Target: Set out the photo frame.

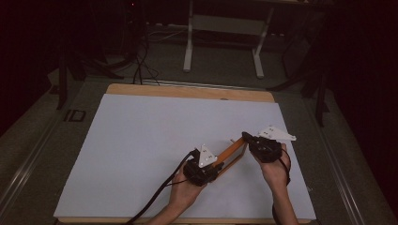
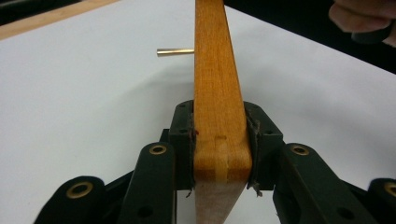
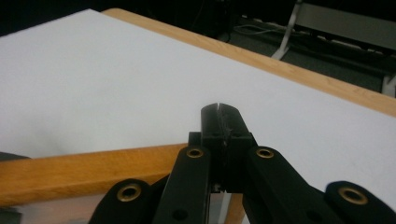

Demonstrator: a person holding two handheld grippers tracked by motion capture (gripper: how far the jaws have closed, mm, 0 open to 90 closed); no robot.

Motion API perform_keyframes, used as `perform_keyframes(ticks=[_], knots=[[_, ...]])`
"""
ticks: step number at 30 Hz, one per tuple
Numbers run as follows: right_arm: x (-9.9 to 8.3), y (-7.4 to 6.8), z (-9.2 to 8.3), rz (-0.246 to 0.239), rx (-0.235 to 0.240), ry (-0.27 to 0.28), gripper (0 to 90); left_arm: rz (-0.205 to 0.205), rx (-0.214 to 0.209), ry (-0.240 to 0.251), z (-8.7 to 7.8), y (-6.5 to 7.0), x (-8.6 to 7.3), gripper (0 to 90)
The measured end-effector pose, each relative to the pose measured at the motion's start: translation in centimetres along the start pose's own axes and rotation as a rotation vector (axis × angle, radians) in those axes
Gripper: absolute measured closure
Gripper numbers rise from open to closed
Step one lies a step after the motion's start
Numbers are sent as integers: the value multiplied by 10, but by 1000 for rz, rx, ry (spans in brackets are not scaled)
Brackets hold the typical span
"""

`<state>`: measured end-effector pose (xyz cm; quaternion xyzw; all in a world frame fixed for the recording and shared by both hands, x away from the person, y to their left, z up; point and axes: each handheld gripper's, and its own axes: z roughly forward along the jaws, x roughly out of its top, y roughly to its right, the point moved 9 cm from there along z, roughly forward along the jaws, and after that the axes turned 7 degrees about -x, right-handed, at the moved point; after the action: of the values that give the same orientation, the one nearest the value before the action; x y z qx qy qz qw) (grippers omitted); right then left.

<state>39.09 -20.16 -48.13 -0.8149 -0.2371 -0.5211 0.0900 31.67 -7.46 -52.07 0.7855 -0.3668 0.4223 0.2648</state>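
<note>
A wooden frame (image 2: 218,102) stands clamped on edge between the left gripper (image 2: 219,140) jaws, its far corner beside the right gripper (image 3: 219,116), jaws pressed together, apparently empty; likely next, a steadying regrip.

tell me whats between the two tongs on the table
A wooden frame spans the stretch in the high view. The left tongs clamp one end; the right tongs look shut at the other, on something hidden. Beneath is the white table cover.
</note>
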Motion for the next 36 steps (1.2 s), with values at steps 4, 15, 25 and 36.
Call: perform_keyframes(ticks=[4,15,25,36], knots=[[-5,3,3,9,-1,-5,900,-22,-16,11,1,-1,-2,676],[-7,6,3,30,12,6,900,-83,-73,-26,9,-6,-41,483],[-7,6,2,39,11,11,900,-94,-93,-59,27,-5,-50,556],[-7,8,2,41,9,13,900,-29,-58,-88,26,-8,-48,677]])
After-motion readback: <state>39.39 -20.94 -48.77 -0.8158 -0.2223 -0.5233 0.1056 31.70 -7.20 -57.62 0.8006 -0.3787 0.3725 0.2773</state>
